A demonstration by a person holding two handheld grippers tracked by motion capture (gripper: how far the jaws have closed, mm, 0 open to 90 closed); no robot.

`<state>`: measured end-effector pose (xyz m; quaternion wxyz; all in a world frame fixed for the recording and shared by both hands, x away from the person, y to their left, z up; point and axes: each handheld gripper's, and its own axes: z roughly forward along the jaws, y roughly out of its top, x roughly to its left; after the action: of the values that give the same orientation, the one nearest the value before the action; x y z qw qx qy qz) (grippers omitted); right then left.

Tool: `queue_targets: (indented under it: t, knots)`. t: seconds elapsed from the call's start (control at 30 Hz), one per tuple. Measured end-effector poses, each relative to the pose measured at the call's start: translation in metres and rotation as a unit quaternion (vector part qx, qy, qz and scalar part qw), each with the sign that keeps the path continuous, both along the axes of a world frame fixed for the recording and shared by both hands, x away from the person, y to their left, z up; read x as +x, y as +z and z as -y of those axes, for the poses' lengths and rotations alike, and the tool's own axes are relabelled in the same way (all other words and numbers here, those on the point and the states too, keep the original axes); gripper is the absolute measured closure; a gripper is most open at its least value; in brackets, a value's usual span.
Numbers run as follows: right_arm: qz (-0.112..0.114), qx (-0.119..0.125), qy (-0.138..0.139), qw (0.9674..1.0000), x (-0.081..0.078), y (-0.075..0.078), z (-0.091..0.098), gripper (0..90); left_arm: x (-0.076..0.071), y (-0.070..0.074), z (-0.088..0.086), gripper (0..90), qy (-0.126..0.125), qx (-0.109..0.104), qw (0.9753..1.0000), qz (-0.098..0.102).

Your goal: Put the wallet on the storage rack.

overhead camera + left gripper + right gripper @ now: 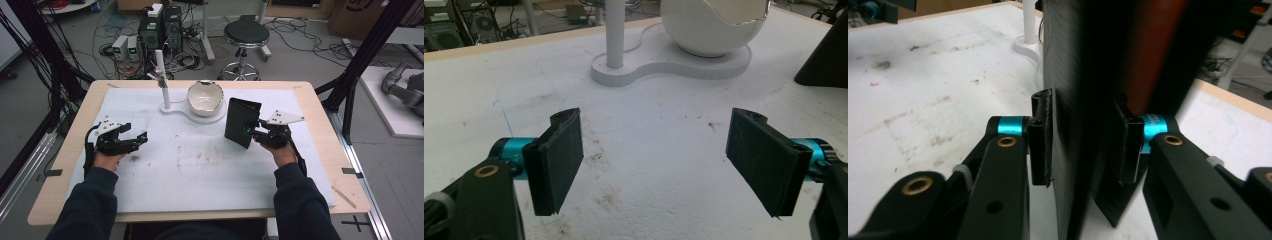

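the right claw (253, 134) pinches a black folder-like case (242, 122), its pads pressed on both faces, holding it upright on the white tabletop (200, 170) to the right of the white bowl (205, 97) and its stand (162, 80). the left claw (137, 140) rests well apart on the left side, jaws spread wide with nothing between them.

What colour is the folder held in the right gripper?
Black folder, reddish-brown inside; the right gripper view shows it best.
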<state>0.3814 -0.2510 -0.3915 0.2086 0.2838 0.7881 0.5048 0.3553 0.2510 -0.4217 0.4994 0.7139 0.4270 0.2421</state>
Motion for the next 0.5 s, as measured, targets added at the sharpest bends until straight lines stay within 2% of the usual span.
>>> queue_targets:
  t: [0.07, 0.1, 0.23, 0.5]
  knots:
    - [-0.005, 0.000, 0.004, 1.0000, 0.009, 0.002, -0.004, 66.4, 0.000, 0.000, 0.000, 22.8, 0.001, -0.001, 1.0000, 0.001]
    - [0.000, 0.006, 0.007, 1.0000, 0.012, 0.003, -0.006, 65.9, 0.000, 0.000, 0.000, 22.8, 0.001, -0.003, 1.0000, 0.001]
    - [0.013, 0.005, 0.023, 0.9996, 0.017, 0.011, -0.013, 63.8, 0.000, 0.000, -0.002, 22.8, 0.001, -0.001, 1.0000, -0.002]
    - [0.034, 0.024, 0.031, 0.9987, 0.012, 0.021, -0.007, 64.8, 0.000, 0.000, -0.001, 22.9, -0.001, -0.001, 1.0000, -0.002]
